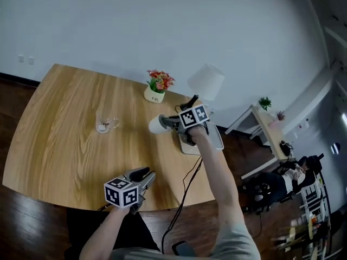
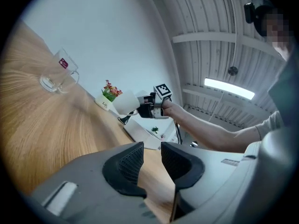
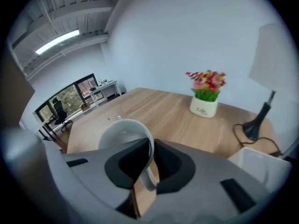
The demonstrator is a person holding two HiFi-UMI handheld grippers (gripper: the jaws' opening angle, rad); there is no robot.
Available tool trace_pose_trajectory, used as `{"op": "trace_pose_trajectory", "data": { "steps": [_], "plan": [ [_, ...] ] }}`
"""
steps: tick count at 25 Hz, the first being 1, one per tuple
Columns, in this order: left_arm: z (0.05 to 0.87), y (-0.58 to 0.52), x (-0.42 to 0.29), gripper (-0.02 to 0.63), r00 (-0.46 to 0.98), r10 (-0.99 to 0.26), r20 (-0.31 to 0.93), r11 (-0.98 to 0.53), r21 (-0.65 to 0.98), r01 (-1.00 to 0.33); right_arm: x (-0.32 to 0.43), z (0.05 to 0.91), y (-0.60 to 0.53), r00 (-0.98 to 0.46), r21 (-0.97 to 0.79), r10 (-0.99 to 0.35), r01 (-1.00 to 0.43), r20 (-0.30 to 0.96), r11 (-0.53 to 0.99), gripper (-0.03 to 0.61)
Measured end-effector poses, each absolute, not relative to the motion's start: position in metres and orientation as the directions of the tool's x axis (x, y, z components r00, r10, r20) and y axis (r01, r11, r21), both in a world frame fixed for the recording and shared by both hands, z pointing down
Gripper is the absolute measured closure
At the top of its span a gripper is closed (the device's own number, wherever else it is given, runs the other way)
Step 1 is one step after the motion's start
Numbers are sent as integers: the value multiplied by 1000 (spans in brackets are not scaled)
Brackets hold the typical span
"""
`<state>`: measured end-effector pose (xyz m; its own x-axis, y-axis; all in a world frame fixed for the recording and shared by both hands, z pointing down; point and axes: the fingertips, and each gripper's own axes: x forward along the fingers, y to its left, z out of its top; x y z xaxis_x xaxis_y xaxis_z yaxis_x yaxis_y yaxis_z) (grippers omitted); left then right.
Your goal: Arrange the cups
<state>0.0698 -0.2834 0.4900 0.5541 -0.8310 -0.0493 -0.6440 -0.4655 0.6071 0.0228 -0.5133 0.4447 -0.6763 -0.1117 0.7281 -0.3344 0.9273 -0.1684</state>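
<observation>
No text is legible. The small white ceramic flower pot [image 3: 203, 107] carries dark lettering, too small to read. The clear glass mug [image 2: 59, 73], at eight o'clock from the pot in the head view, bears an unreadable red label.

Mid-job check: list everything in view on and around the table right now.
cup: one, white, lifted off the table, rim in the right gripper
glass mug: one, clear, on the table left of the cup
flower pot: one, white with red flowers, far table edge
lamp: one, white shade, right of the flowers
box: one, white, below the lamp
cable: one, black, near table edge
table: one, light wood
left gripper: open, empty
right gripper: shut on cup
</observation>
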Motion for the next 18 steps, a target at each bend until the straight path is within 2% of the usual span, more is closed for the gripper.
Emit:
{"op": "trace_pose_trajectory", "data": {
  "steps": [3,6,10,18],
  "plan": [
    [493,-283,82,509,572,-820,-12,-485,548,-682,99,410,-578,-592,-64,-284,-497,754,865,537],
    [495,-284,81,509,565,-825,-8,-479,541,-691,178,397,-643,-429,25,-404,-660,808,751,537],
    [498,-283,78,510,564,-826,-11,-474,554,-684,237,419,-679,-286,64,-416,-757,863,651,537],
    [496,-285,76,511,562,-826,-27,-467,593,-657,241,448,-704,-272,31,-411,-801,870,598,534]
  ]
}}
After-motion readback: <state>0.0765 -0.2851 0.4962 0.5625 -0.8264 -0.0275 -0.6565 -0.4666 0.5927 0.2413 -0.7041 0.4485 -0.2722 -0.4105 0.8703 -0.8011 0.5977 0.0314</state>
